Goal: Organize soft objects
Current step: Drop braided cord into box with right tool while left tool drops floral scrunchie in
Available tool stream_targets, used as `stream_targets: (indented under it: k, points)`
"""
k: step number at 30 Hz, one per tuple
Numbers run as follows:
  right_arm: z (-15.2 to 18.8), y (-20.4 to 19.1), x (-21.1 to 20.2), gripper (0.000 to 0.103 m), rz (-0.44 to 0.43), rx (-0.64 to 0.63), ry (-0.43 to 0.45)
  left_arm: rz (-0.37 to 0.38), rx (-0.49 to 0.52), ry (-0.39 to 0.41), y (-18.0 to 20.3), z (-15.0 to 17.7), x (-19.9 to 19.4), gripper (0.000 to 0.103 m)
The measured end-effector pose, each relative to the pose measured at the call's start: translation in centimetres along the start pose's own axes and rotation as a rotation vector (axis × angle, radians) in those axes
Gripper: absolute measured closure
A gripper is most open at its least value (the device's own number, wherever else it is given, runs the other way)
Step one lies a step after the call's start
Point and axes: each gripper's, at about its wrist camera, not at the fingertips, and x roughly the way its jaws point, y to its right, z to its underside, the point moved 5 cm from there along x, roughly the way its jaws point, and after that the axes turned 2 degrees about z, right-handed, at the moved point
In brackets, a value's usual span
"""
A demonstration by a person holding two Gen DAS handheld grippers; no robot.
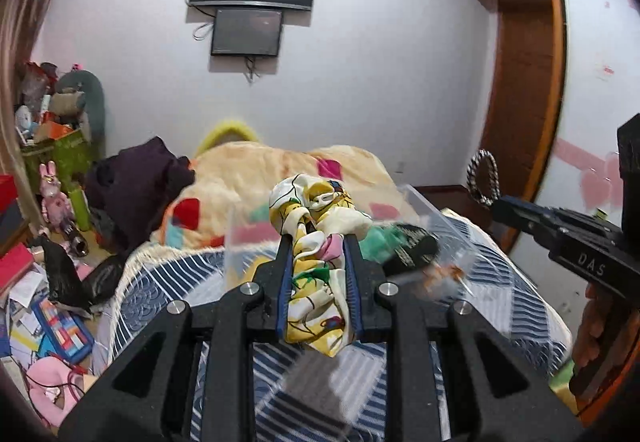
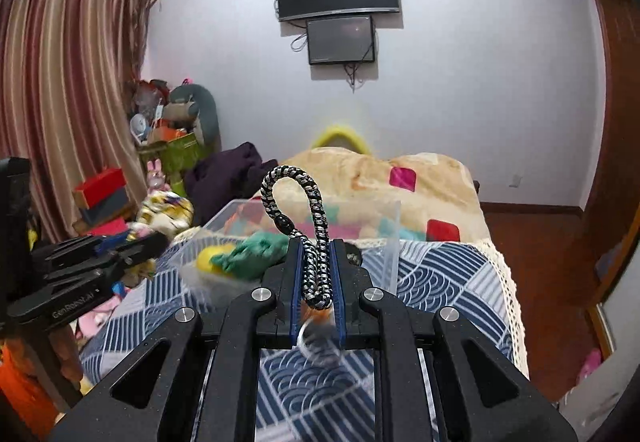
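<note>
Clamping a floral scarf (image 1: 316, 274) between left fingers (image 1: 286, 282), braided cord (image 2: 316, 266) between right fingers (image 2: 294, 282)

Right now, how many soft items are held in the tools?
2: a floral scarf in the left tool, and a braided cord in the right tool. More soft items sit in the clear bin.

The clear box (image 1: 424, 210) is smeared by blur, its contents hard to make out. A blurred ring (image 2: 316, 342) hangs below the braided cord (image 2: 316, 274). The scarf's (image 1: 316, 274) lower end hides behind the left gripper (image 1: 316, 242).
</note>
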Motion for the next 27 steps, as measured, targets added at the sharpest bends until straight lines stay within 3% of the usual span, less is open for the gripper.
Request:
stream_targets:
  k: [3,8,16,18,20,22,27]
  points:
    - [0.0,0.6,2.3,0.091,0.023,0.016,-0.036,-0.025,0.004,-0.023,-0.6,-0.5,2.0,0.080]
    - [0.8,1.4,5.2,0.091,0.051,0.045,-0.113,0.001,-0.018,-0.071,-0.7,0.2,5.1,0.080]
    - [2.3,1.3,6.8,0.091,0.072,0.018,-0.177,0.032,-0.028,-0.167,-0.3,1.9,8.7,0.080]
    - [2.7,1.3,6.9,0.086,0.066,0.019,-0.201,0.026,-0.004,-0.178,-0.1,2.1,8.8,0.075]
    - [2.6,1.4,6.5,0.084,0.077,0.011,-0.197,0.019,0.016,-0.188,0.2,2.2,8.8,0.058]
    - [2.6,1.3,6.0,0.078,0.066,0.007,-0.200,0.006,0.028,-0.185,0.4,2.2,8.5,0.052]
    - [2.5,1.0,5.0,0.059,0.054,-0.005,-0.194,0.019,0.013,-0.191,0.3,2.3,7.7,0.046]
